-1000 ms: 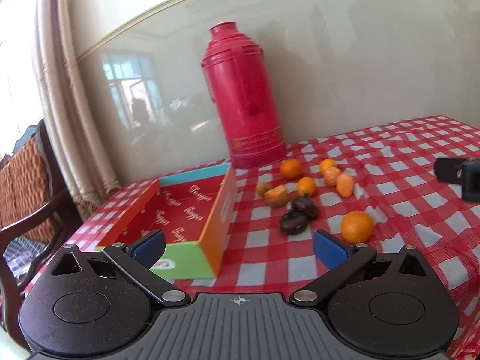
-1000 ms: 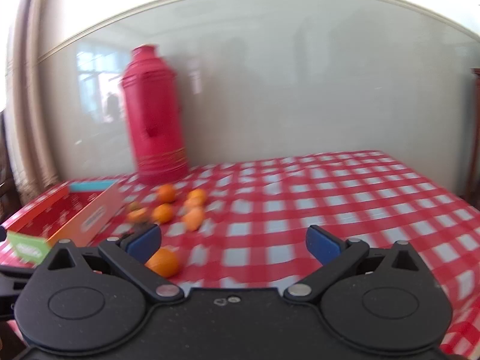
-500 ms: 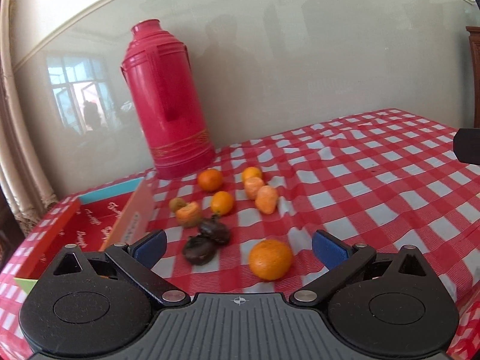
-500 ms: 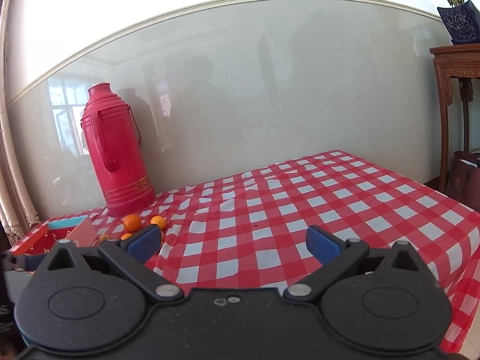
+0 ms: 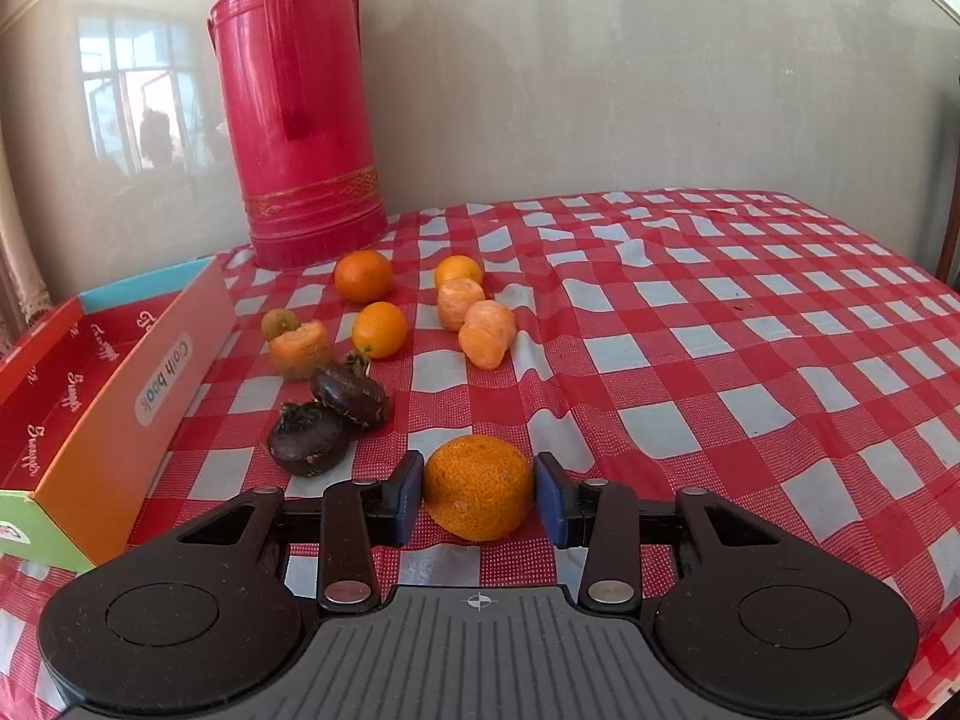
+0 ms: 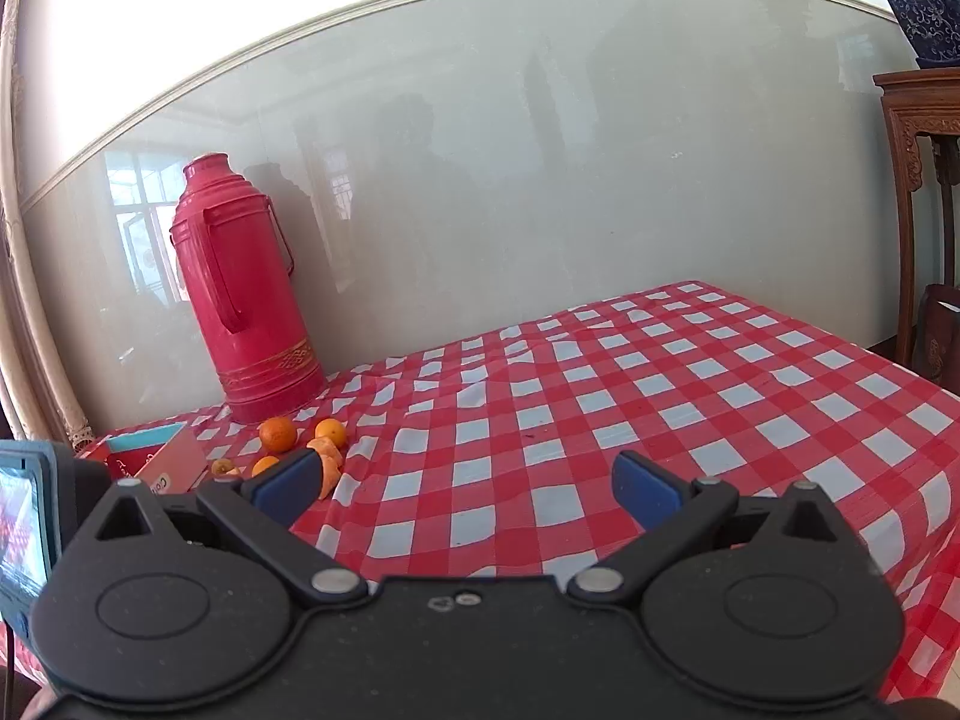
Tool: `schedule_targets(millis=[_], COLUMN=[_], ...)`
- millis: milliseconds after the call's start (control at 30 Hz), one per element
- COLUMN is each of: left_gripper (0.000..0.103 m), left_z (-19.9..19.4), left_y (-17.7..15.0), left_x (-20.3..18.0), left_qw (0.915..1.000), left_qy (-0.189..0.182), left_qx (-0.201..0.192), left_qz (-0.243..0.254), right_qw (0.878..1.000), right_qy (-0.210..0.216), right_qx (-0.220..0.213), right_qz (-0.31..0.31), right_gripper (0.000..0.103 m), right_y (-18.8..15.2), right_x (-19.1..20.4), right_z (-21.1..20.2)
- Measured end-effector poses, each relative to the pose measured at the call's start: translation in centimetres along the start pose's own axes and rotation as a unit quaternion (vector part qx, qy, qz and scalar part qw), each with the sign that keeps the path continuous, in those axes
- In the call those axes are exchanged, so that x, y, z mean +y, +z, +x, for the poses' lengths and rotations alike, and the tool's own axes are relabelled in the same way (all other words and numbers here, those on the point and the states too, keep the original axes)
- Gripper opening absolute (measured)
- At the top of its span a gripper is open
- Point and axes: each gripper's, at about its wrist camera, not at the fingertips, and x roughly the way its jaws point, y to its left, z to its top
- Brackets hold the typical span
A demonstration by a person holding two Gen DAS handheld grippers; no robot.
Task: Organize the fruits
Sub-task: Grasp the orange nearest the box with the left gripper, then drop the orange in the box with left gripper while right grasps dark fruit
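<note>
The left gripper [image 5: 478, 495] has just been closing its fingers around a mandarin [image 5: 478, 486] that sits on the red-and-white checked cloth of the tabletop [image 5: 720, 360]. The fruit lies squarely between the two blue pads [image 5: 408, 495]: the left pad touches its side, and the right pad stands at its other side with at most a sliver of a gap, so the fingers look clenched on the mandarin, which rests on the cloth.

Beyond it, to the left, two dark brown fruits [image 5: 327, 420] lean against each other. Farther back lie a cluster of small round oranges [image 5: 363, 276], three peeled orange pieces [image 5: 486, 333] and a small greenish-brown fruit [image 5: 280, 322]. A shallow cardboard box [image 5: 150, 372], orange-sided with a red printed inside, stands along the left edge of the cloth, just beside the dark fruits. A tall red thermos flask [image 5: 300, 108] stands upright against the glossy wall behind the fruit.

The right gripper [image 6: 468, 489] hovers over bare cloth well to the right of the fruit, its fingers released and spread wide with nothing between them. From its view the flask, the box corner and a few oranges show at the far left.
</note>
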Motion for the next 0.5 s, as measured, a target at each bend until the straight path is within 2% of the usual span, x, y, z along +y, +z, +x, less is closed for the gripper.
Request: schedule_targets(millis=[100, 233, 367, 500], left_gripper=[0.039, 0.039, 0.039, 0.039], left_z=[-0.2, -1.6, -3.1, -3.4], left_y=[0.0, 0.6, 1.9, 3.5], left_x=[0.0, 0.6, 3.2, 8.5], left_qw=[1.0, 0.9983, 0.992, 0.9813], left_qy=[0.002, 0.04, 0.103, 0.176], left_qx=[-0.003, -0.04, -0.072, -0.071], left_qz=[0.002, 0.015, 0.009, -0.032], right_qw=[1.0, 1.0, 1.0, 0.998], right_qy=[0.001, 0.009, 0.015, 0.028], right_qx=[0.003, 0.008, 0.017, 0.029], right_qz=[0.002, 0.002, -0.014, -0.037], right_gripper=[0.097, 0.097, 0.097, 0.097], right_y=[0.0, -0.1, -0.3, -0.6], right_x=[0.1, 0.5, 1.5, 2.9], right_z=[0.2, 0.5, 0.8, 1.3])
